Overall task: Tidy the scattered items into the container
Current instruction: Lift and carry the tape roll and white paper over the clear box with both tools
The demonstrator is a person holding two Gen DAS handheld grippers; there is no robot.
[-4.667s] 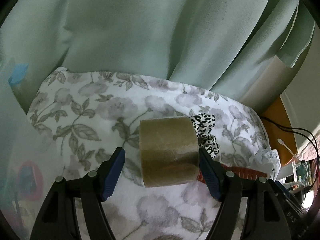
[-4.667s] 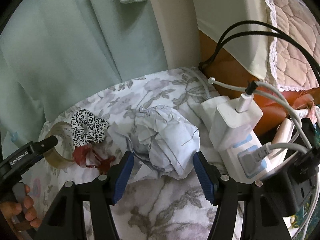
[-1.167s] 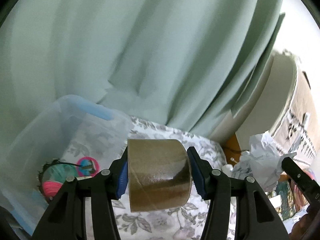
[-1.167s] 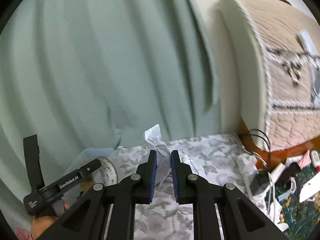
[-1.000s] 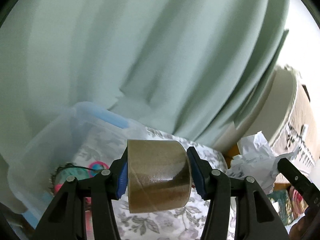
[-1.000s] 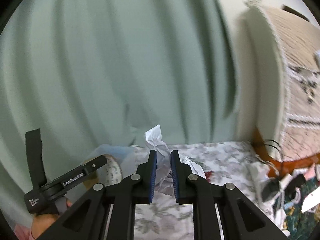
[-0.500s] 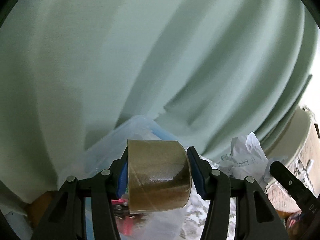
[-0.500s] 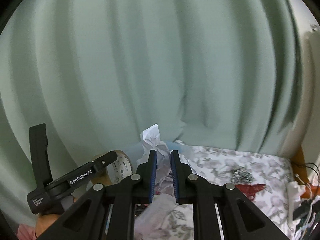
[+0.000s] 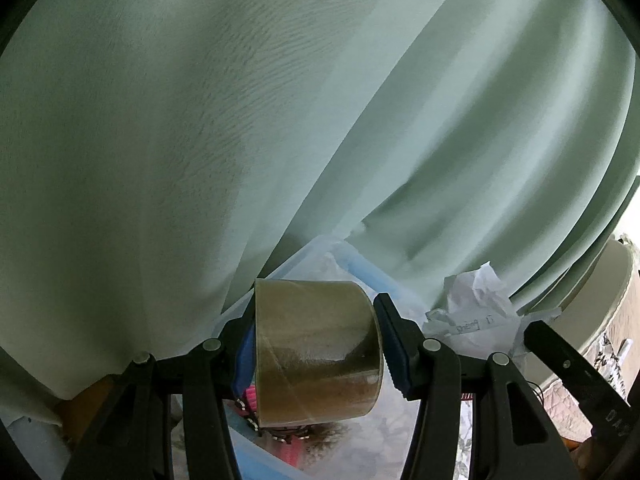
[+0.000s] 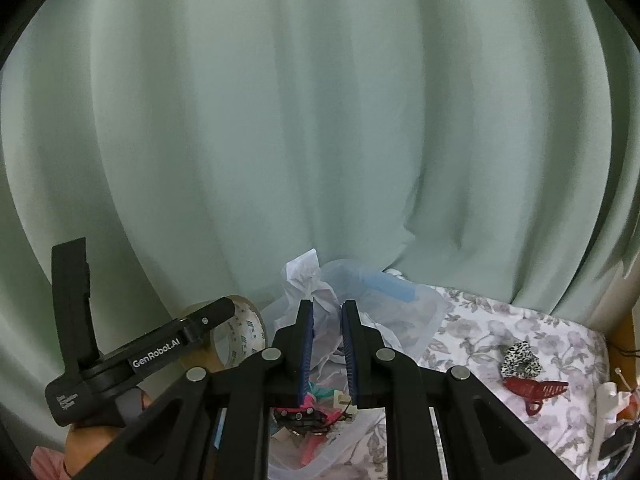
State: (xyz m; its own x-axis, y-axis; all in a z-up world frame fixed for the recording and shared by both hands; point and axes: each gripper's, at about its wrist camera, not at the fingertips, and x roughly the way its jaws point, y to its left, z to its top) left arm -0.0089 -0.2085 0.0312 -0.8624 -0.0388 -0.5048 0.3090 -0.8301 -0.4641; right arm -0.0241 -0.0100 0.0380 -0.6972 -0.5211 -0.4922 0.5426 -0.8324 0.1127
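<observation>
Overhead, the left gripper [image 9: 316,354] clamps a glossy brown tape roll [image 9: 316,352] by its flat sides above the translucent plastic bin [image 10: 400,312], while the right gripper [image 10: 326,354], jaws narrow, pinches crumpled white paper [image 10: 316,300]; a spotted scrunchie [image 10: 520,358] and toothed red clip [image 10: 534,392] lie on the floral cloth [image 10: 500,324] before a pale green curtain [image 10: 320,120]

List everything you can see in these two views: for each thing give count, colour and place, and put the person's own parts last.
tape: one roll, brown, held in left claw
paper: one crumpled wad, white, pinched in right claw above the box
box: one, clear with blue handle, below both claws, small colourful items inside
scrunchie: one, black and white, on the floral cloth
hair clip: one, red, beside the scrunchie
cloth: one, floral
curtain: pale green, behind
left claw: black, blue pads
right claw: black, blue pads
</observation>
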